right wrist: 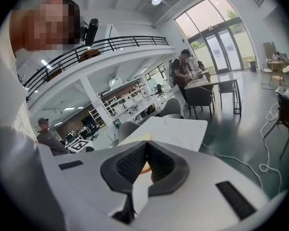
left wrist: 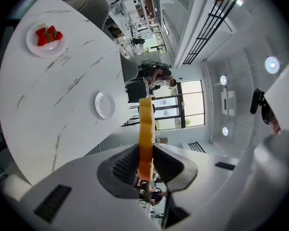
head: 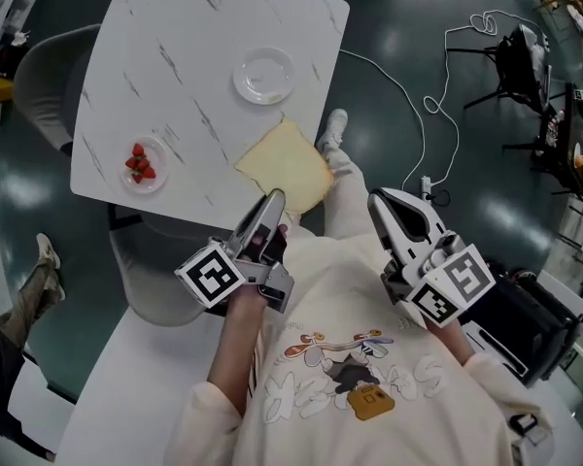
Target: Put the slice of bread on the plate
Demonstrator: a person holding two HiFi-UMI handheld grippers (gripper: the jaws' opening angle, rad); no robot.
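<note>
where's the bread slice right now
In the head view the bread slice is mid-frame, clamped in the left gripper at the table's near edge, just below the empty plate and not touching it.

We are holding both grippers out in front of our chest, side by side, each tilting a little downward. The left gripper [head: 272, 198] is pinching the bread [head: 288, 168] by its near edge, with a pad pressing on each face and the slice sticking out ahead of the tips. The right gripper [head: 377, 198] is carrying nothing, and its jaws are meeting at the tips. Our left hand [head: 270, 249] is gripping its tool behind the jaws, with the sleeve [head: 235, 357] trailing back from it.
</note>
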